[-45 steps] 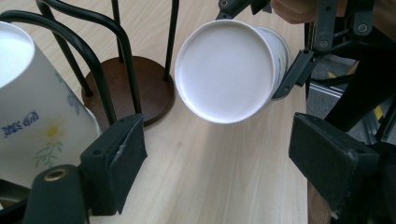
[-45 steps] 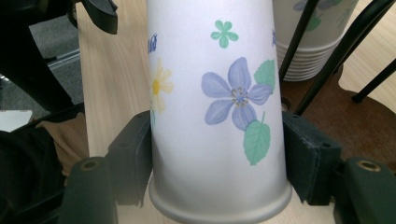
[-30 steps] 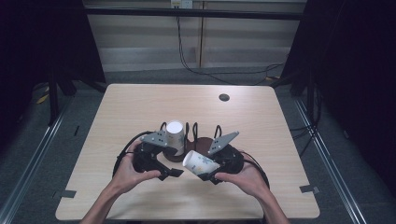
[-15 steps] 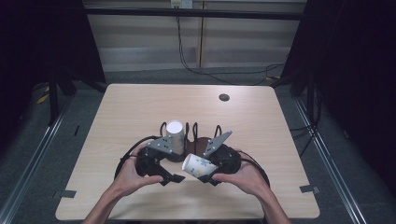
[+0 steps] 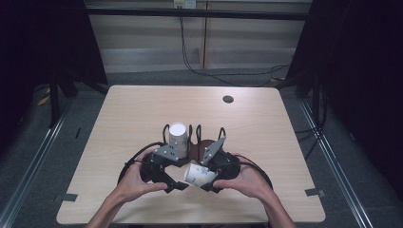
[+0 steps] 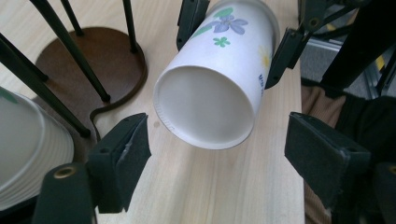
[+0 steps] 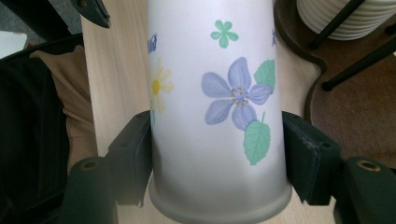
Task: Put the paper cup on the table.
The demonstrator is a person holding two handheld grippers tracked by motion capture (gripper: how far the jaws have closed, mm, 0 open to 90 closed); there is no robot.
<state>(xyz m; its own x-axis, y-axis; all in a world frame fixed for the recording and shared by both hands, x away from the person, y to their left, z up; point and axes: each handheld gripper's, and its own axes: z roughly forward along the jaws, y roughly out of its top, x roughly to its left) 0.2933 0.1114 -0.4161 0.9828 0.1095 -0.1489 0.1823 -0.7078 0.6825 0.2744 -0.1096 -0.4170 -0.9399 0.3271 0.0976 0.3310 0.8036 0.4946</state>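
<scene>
My right gripper (image 5: 205,182) (image 7: 217,144) is shut on a white paper cup with flowers (image 5: 199,175) (image 7: 219,93), held on its side above the table's front middle. The cup's mouth end lies between the right jaws. Its base (image 6: 205,107) points at my left gripper (image 5: 177,185) (image 6: 219,135). That gripper is open, one jaw on each side of the base and neither touching it. Just behind stands a black wire cup rack on a brown base (image 5: 199,145) (image 6: 88,65) (image 7: 355,107), with upright ribbed white cups (image 5: 177,135) (image 6: 28,154) (image 7: 345,18) in its left bay.
The wooden table (image 5: 266,133) has a small dark round hole (image 5: 228,99) at its far right. Cables loop from both grippers beside the hands. A tan sleeve (image 7: 65,93) is beyond the table's front edge. Dark floor and rails surround the table.
Both hands have drawn slightly toward the table's front edge. The flowered cup has come closer to the left gripper's open jaws.
</scene>
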